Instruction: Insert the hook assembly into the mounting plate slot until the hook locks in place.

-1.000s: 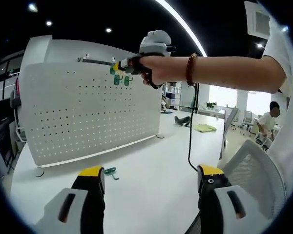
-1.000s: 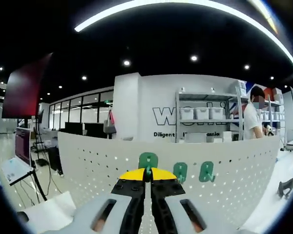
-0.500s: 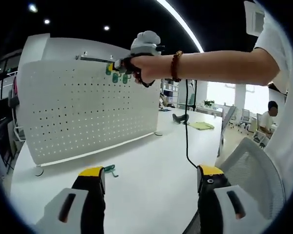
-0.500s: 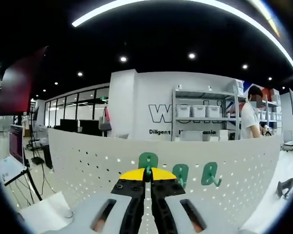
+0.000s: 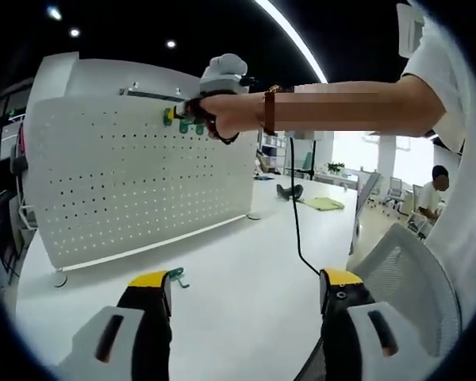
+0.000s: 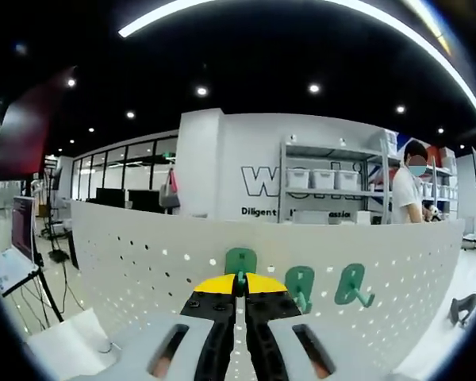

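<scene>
The white perforated mounting plate (image 5: 135, 182) stands upright on the white table (image 5: 246, 246). A person's hand holds my right gripper (image 5: 177, 116) against the plate's top edge, beside two green hooks (image 5: 192, 125) hanging there. In the right gripper view, my right gripper (image 6: 239, 279) is shut on a green hook (image 6: 240, 260) pressed to the plate (image 6: 143, 254). To its right, two more green hooks (image 6: 300, 286) (image 6: 353, 284) sit in the holes. My left gripper (image 5: 246, 279) hovers open over the table, close to a loose green hook (image 5: 176, 275) lying near its left jaw.
A black cable (image 5: 297, 214) hangs from the person's arm down toward the table. A mesh chair back (image 5: 404, 270) stands at the table's right edge. Small items (image 5: 321, 205) lie at the table's far end. Shelving (image 6: 333, 194) and a person (image 6: 408, 194) are beyond the plate.
The right gripper with its hook has slid left along the plate's top edge; the two mounted hooks now sit farther to its right. The left gripper stays open and still.
</scene>
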Demonstrator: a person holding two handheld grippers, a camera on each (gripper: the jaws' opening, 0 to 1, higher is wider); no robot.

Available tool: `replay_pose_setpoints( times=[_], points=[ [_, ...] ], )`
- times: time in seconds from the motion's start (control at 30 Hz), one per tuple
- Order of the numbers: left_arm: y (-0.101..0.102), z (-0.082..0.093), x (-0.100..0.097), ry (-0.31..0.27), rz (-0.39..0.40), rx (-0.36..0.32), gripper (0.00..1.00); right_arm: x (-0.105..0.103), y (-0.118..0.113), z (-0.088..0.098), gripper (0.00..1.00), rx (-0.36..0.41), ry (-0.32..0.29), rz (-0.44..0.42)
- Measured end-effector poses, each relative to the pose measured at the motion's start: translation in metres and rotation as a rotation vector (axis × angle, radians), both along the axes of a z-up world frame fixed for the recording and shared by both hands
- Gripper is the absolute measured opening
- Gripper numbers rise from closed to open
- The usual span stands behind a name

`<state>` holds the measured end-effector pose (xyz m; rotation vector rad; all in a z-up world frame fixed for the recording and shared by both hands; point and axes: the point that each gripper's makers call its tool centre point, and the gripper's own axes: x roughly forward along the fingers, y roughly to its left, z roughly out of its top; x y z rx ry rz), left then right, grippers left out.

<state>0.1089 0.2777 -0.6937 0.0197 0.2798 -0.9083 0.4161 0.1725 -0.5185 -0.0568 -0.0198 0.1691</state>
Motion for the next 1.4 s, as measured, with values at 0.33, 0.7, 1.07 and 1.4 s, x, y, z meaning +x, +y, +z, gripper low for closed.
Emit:
replay_pose_setpoints(
  times=[0.33,0.7,1.07,1.4],
  points=[
    [0.008,-0.004,0.004,0.011,0.016,0.003,0.78,0.0,0.001,-0.011,0.01,0.01,0.015,-0.033],
    [0.011,-0.007,0.003,0.019,0.027,0.013,0.77,0.001,0.003,-0.01,0.02,-0.004,0.001,-0.043],
    [0.008,-0.006,0.002,0.02,0.02,0.006,0.77,0.001,0.005,-0.016,0.05,0.009,0.026,-0.015],
    [0.005,-0.008,0.0,0.027,0.011,0.012,0.77,-0.001,0.003,-0.022,0.06,0.012,0.04,0.006]
  ],
)
